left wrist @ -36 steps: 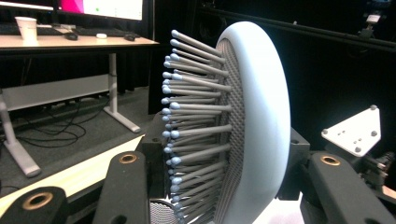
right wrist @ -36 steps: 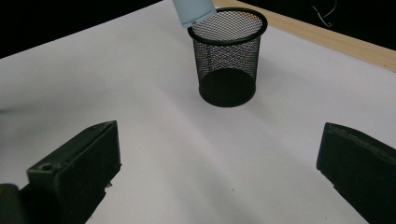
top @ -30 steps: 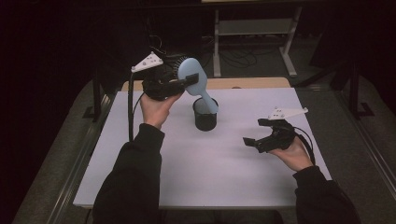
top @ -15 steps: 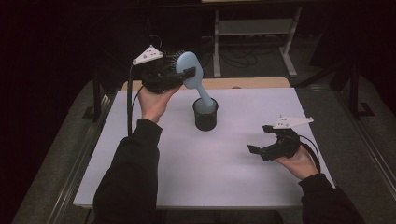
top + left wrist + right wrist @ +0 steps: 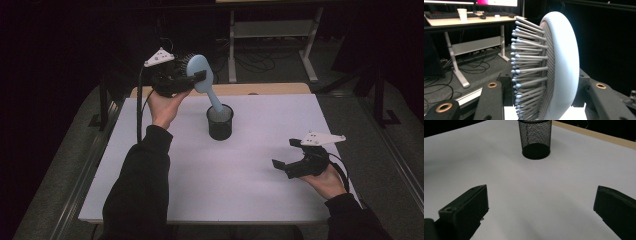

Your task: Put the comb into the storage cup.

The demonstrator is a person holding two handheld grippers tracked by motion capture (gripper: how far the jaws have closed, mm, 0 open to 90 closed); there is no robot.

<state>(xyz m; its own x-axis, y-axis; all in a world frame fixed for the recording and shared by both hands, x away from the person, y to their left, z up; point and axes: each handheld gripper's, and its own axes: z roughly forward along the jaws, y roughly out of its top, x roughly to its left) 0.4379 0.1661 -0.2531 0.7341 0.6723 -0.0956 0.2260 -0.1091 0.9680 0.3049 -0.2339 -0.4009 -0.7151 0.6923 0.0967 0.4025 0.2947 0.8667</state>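
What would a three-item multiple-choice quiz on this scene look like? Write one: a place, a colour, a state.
1. Where does the hairbrush handle point?
A. Into the mesh cup
B. Onto bare table
C. Into the person's sleeve

2. What colour is the brush?
A. Red
B. Pale blue
C. Green

3. How are the right tongs?
A. Shut on the cup
B. Shut on the brush
C. Open, empty

Answers: 1 A, the handle tip sits at the cup's rim; 2 B, head and handle show pale blue; 3 C, the jaws stand wide apart over the white table.

Blue hairbrush (image 5: 201, 75), handle in mesh cup (image 5: 220, 122)
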